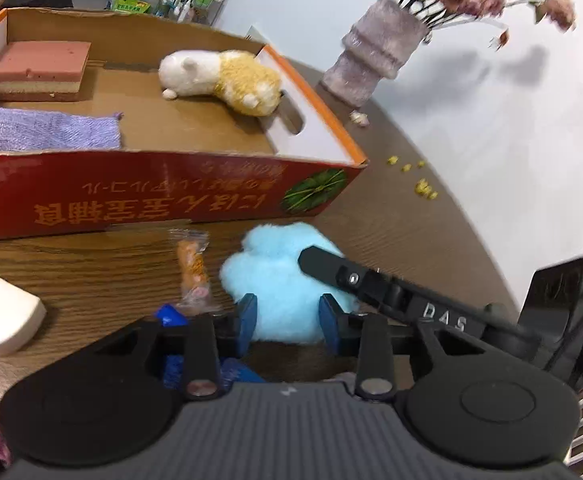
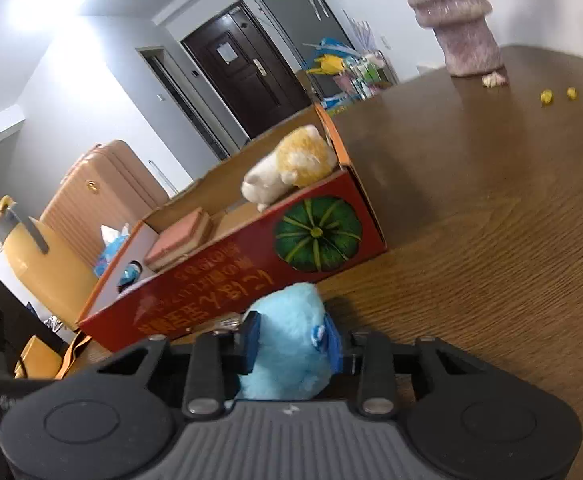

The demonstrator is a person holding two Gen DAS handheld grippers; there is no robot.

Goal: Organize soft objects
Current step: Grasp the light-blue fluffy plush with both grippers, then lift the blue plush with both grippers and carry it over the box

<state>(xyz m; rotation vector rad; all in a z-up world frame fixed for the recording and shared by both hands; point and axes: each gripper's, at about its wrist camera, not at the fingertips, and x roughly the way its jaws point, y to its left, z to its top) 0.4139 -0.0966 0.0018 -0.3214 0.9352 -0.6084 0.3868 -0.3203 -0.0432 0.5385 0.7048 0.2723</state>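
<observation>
Both grippers are on the blue plush, which sits on the table just in front of the red box. Your left gripper has its pads narrowed onto the plush's near side; your right gripper is pinched on it too, fur bulging past the pads. It's light, squashy, no fragile bits, but fur slips, so grip deep into the body, not the fluff. Right pad seems to cover a small tag, hard to tell w/ the blur. Box already has a plush, sponge and cloth.
</observation>
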